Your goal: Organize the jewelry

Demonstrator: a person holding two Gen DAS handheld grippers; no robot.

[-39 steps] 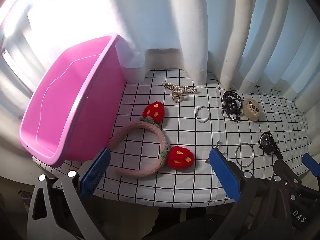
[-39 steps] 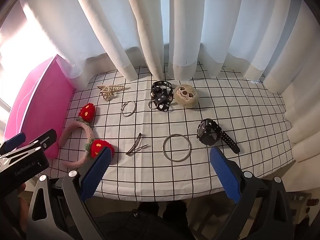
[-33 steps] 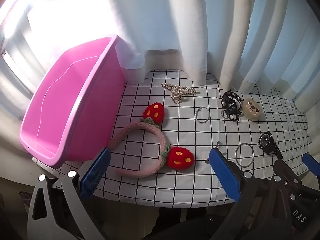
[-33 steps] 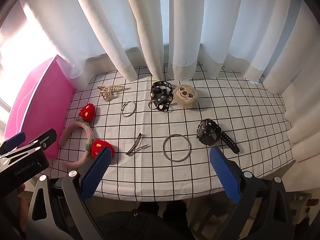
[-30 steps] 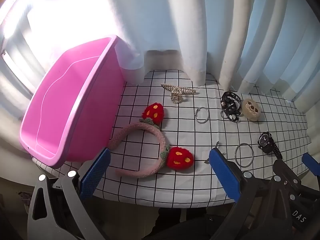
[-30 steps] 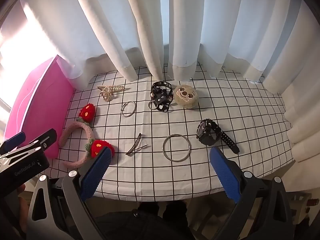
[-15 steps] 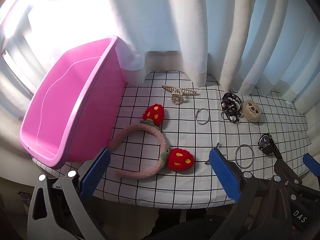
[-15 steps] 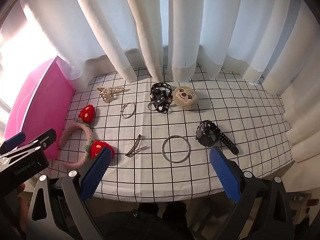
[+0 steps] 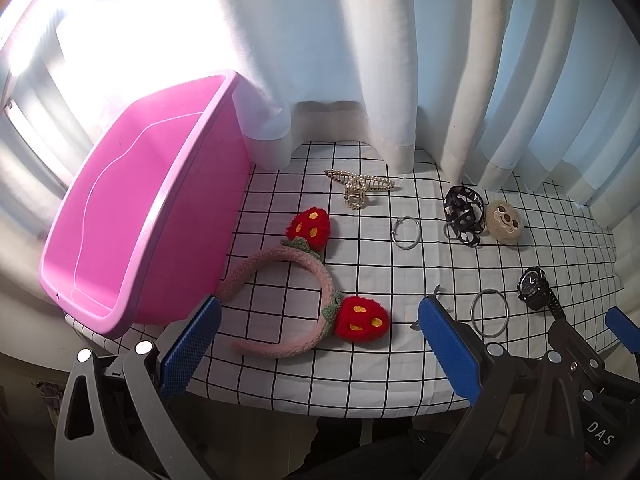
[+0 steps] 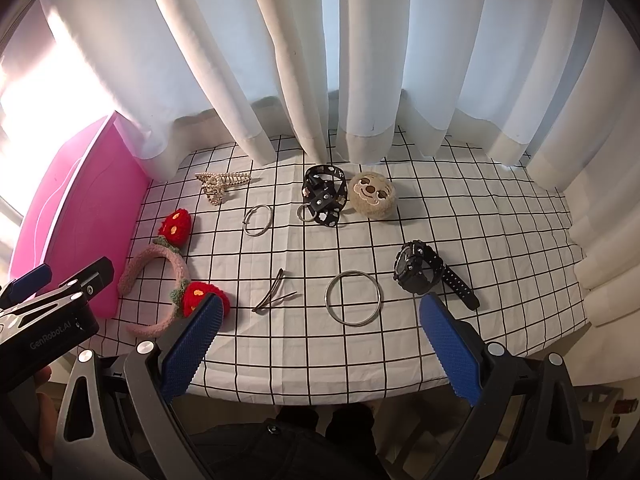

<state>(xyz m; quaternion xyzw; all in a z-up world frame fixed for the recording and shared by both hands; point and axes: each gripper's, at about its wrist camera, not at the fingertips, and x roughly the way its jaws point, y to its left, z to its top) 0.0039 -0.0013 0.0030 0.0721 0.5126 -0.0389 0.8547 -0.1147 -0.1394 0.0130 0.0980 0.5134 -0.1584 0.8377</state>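
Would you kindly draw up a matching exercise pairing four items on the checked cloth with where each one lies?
Things:
1. strawberry headband
2. pearl hair claw
3. black watch
4. hairpins

Places:
A. just right of the large metal ring
B. between the headband and the large ring
C. beside the pink tub
D. far side, near the curtain

Pairs: 1-C, 2-D, 3-A, 4-B
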